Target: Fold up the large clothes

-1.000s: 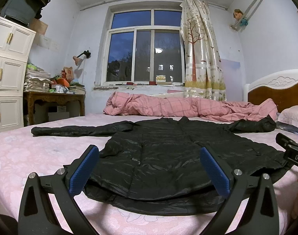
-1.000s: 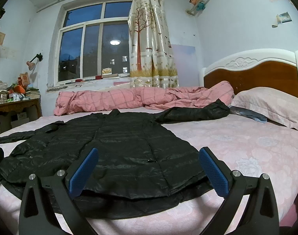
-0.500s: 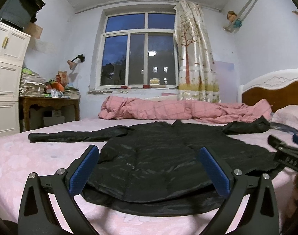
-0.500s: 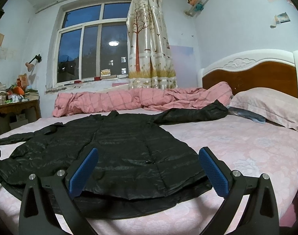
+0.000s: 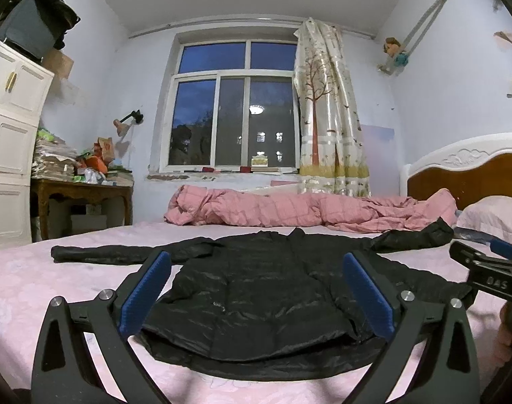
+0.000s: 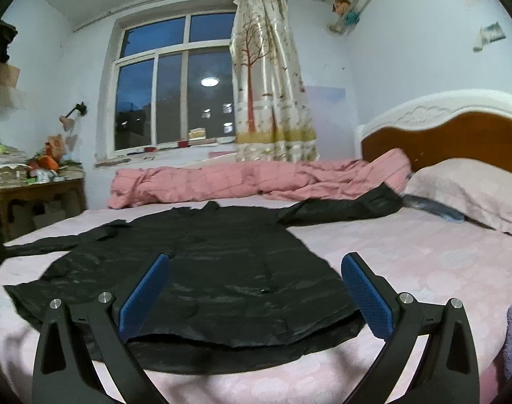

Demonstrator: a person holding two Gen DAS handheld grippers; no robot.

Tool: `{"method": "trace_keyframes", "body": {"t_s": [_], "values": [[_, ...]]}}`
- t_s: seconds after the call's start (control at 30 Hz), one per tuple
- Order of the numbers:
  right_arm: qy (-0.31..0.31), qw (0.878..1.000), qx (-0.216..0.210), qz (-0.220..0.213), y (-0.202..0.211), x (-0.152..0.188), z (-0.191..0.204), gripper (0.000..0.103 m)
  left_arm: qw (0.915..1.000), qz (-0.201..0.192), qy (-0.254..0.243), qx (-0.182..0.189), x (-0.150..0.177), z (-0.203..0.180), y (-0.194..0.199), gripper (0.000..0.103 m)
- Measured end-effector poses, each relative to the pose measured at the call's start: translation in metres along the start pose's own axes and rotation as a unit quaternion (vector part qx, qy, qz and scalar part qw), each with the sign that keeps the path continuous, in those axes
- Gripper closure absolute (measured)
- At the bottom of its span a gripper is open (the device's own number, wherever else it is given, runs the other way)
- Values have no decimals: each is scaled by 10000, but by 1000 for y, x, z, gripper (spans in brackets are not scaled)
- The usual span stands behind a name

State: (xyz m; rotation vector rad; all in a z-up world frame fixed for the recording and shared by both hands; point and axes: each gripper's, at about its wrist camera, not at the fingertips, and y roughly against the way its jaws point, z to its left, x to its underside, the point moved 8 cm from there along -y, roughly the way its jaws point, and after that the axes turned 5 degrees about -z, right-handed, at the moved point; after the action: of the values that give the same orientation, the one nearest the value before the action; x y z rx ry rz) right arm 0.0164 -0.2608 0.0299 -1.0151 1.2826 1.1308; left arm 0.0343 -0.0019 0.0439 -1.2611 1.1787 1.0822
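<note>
A long black shiny coat [image 5: 256, 289] [image 6: 222, 269] lies flat on the pink bed, hem nearest the cameras, collar toward the window, sleeves spread left and right. My left gripper [image 5: 256, 289] hovers open above the hem, blue pads wide apart, nothing between them. My right gripper [image 6: 256, 289] is also open over the hem's right part and holds nothing. In the left wrist view the right gripper's black body [image 5: 488, 272] shows at the right edge, with part of a hand [image 5: 508, 333] below it.
A rolled pink checked quilt [image 5: 306, 208] [image 6: 256, 181] lies along the bed's far side under the window. A pillow [image 6: 468, 192] and wooden headboard [image 6: 441, 141] are right. A cluttered wooden table [image 5: 81, 195] and white cabinets [image 5: 10, 141] stand left.
Both cameras have dropped lower and tilted, so the coat looks flatter and more ceiling shows. The coat has not moved. Both grippers stay open.
</note>
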Motion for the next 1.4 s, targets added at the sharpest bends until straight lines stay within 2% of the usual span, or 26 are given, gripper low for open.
{"method": "trace_keyframes", "body": {"t_s": [0.1, 0.17, 0.27, 0.43, 0.67, 0.73, 0.8, 0.87, 0.97, 1.03, 1.13, 1.23, 1.3, 1.33, 1.4], "values": [[-66, 9995, -170, 247, 9, -10, -3, 7, 9997, -205, 149, 64, -16, -1, 12, 3], [-277, 9985, -415, 205, 22, -21, -5, 7, 9990, -442, -43, 15, -28, -5, 22, 3], [-349, 9981, -487, 147, 33, -33, -7, 7, 9970, -613, -458, -69, -40, -19, 29, 3], [-173, 9985, -437, 265, 33, -34, -1, 7, 9983, -342, -456, 75, -40, -29, 26, 3], [96, 9984, -375, 416, 32, -30, 4, 7, 9994, -61, -333, -9, -36, -23, 24, 3], [135, 9981, -363, 469, 33, -27, 2, 7, 9995, 103, -302, -51, -31, -20, 22, 3], [213, 9977, -313, 562, 32, -21, 1, 7, 9982, 458, -366, -101, -19, -19, 13, 3], [328, 9961, -258, 779, 26, -12, 0, 7, 9931, 1088, -420, -80, 2, -20, -4, 3], [426, 9912, -261, 1225, 11, 9, -3, 7, 9758, 2150, -343, 216, 42, -25, -38, 7], [450, 9885, -270, 1416, 4, 21, -7, 7, 9659, 2572, -221, 189, 61, -20, -51, 9], [545, 9837, -276, 1690, -2, 38, -8, 7, 9554, 2944, -83, 221, 83, -17, -58, 9], [800, 9759, -327, 2002, -9, 58, -5, 7, 9492, 3124, -347, 166, 98, -20, -56, 9], [1084, 9670, -391, 2274, -13, 74, -2, 7, 9428, 3270, -562, 324, 108, -25, -50, 9], [1184, 9638, -440, 2350, -14, 78, -1, 7, 9392, 3325, -767, 396, 112, -25, -46, 9], [1437, 9573, -539, 2450, -16, 86, 1, 7, 9237, 3509, -1445, 524, 121, -26, -39, 8]]}}
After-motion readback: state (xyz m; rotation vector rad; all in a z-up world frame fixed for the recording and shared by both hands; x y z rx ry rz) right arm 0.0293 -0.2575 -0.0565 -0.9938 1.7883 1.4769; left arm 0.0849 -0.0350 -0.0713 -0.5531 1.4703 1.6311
